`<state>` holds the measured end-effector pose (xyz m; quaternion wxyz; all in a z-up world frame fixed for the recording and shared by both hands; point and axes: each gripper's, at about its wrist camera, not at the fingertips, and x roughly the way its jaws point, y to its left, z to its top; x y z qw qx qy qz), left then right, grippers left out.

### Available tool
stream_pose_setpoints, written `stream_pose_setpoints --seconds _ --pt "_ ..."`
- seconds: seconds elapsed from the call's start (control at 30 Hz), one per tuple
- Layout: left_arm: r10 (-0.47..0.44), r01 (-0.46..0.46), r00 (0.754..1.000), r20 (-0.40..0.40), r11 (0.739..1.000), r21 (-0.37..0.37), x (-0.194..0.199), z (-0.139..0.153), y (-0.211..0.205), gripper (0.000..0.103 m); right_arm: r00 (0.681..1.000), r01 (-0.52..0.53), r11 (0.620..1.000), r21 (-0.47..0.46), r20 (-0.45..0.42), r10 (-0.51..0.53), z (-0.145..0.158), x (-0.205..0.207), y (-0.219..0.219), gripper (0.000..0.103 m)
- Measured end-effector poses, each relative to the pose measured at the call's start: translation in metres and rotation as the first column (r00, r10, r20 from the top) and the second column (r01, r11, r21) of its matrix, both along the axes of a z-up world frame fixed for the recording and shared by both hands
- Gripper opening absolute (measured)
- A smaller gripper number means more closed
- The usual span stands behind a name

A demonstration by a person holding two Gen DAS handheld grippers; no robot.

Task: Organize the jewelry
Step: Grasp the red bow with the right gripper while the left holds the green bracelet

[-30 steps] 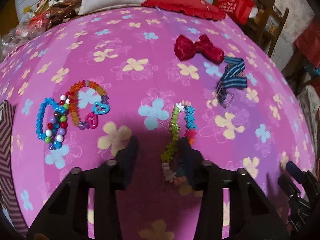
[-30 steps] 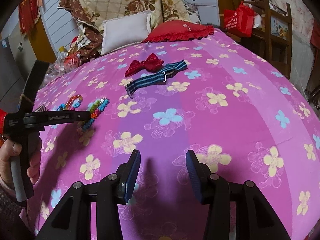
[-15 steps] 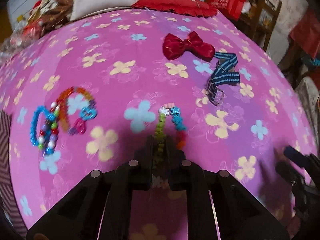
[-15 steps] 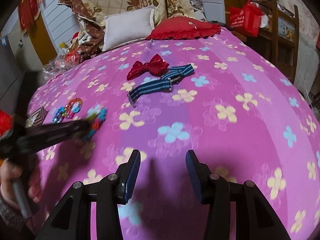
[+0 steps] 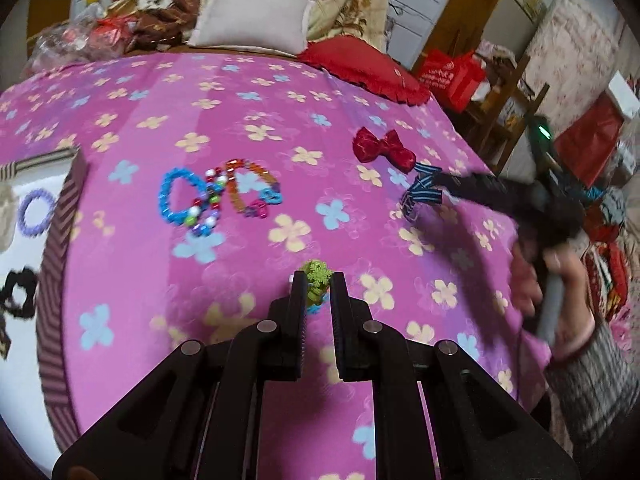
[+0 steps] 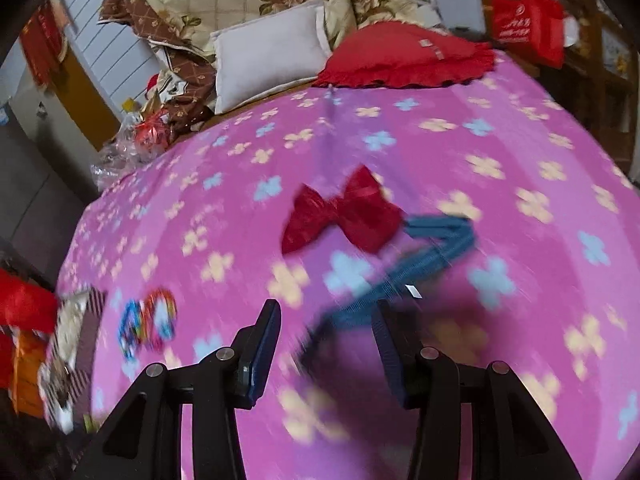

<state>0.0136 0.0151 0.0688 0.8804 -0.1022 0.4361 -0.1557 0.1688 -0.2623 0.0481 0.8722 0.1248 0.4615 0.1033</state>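
Note:
My left gripper is shut on a green and blue beaded bracelet and holds it above the pink flowered bedspread. Several more beaded bracelets lie together to the left; they also show in the right wrist view. A striped box at the left edge holds a purple ring. My right gripper is open, low over a blue striped band beside a red bow. The bow and band show in the left wrist view.
A white pillow and a red cushion lie at the bed's far end, with clutter and bags beside them. A wooden chair with a red bag stands past the right edge. The right wrist view is blurred.
My left gripper closed on the green and blue bracelet and lifted it toward the left. My right gripper moved forward to the striped band, still open.

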Motion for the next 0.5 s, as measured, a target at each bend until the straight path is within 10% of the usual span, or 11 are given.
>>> stream_pose_setpoints --seconds 0.37,0.5 --pt "0.006 -0.004 0.999 0.042 0.999 -0.048 -0.016 -0.001 0.039 0.010 0.987 0.097 0.979 -0.177 -0.110 -0.117 -0.039 0.107 0.016 0.066" --pt "0.011 -0.008 0.999 0.052 0.998 -0.065 -0.018 0.001 0.047 0.010 0.988 0.100 0.984 -0.149 -0.100 -0.115 -0.035 0.100 0.017 0.035"
